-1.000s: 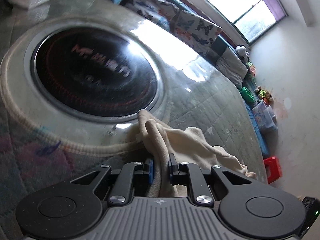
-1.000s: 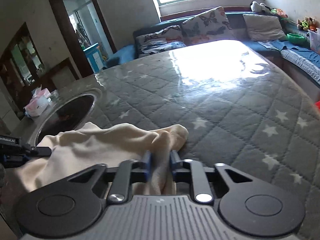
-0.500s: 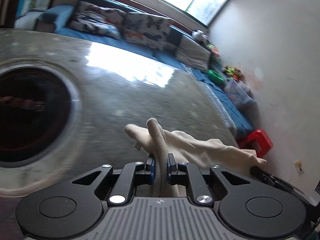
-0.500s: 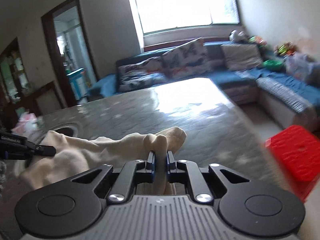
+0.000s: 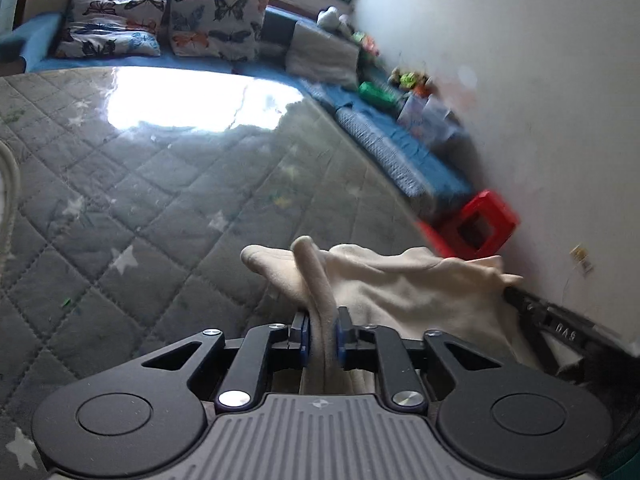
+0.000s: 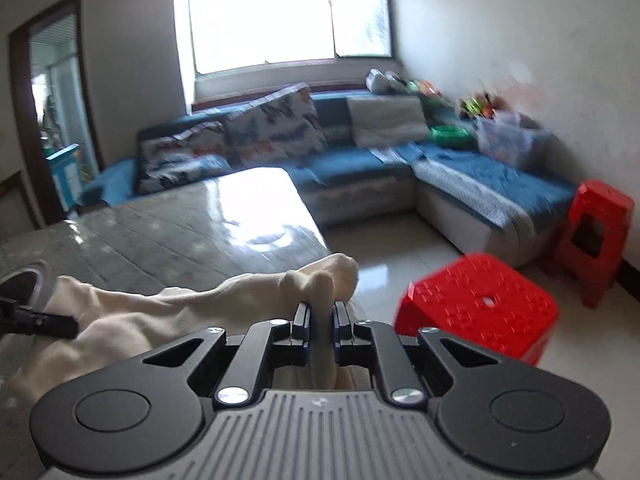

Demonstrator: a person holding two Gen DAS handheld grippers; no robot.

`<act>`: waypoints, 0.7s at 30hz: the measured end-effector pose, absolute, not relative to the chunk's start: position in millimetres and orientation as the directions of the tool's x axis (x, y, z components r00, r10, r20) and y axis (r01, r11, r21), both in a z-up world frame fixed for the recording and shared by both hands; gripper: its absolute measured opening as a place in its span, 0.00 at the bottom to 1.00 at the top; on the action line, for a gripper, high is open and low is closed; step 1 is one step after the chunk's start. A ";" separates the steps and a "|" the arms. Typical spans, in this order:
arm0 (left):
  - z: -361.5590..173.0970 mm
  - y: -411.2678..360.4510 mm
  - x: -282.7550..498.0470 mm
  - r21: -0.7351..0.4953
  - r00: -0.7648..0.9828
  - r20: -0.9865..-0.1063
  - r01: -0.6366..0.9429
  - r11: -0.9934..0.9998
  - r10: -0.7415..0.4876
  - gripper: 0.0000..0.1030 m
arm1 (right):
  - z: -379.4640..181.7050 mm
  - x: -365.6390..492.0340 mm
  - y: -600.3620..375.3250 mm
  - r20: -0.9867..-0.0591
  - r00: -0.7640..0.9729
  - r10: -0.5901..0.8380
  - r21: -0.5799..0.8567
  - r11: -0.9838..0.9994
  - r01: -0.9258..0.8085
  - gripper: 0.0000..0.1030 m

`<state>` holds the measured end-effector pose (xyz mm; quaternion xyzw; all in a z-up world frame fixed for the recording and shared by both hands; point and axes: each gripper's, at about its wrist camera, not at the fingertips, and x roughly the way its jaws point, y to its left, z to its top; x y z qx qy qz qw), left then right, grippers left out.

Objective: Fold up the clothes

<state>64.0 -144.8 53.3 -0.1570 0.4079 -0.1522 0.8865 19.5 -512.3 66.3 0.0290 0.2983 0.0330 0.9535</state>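
Observation:
A cream garment hangs stretched between my two grippers, lifted above the grey quilted table. My left gripper is shut on one bunched edge of it. My right gripper is shut on the other edge. In the left wrist view the right gripper's black finger shows at the cloth's far right end. In the right wrist view the left gripper's finger shows at the cloth's left end.
A blue corner sofa with butterfly cushions runs behind and to the right of the table. Two red plastic stools stand on the tiled floor at the right. A round dark inset sits at the table's left.
Both grippers have risen and swung to the right with the garment. The views now look toward the sofa and red stools; the round inset has slid out to the left.

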 end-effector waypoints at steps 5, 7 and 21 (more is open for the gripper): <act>48.0 -135.1 63.2 -0.360 0.619 -0.701 0.122 0.925 -0.354 0.19 | 52.2 24.9 -519.0 -0.591 0.805 0.047 0.050 0.999 -0.022 0.09; 49.8 -132.8 64.6 -0.358 0.631 -0.696 0.109 0.928 -0.343 0.19 | 54.1 25.6 -516.7 -0.587 0.807 0.064 0.057 0.998 -0.038 0.10; 47.6 -146.1 89.9 -0.335 0.640 -0.694 0.118 0.935 -0.330 0.19 | 23.8 68.9 -495.9 -0.638 0.764 0.103 0.106 0.993 -0.045 0.11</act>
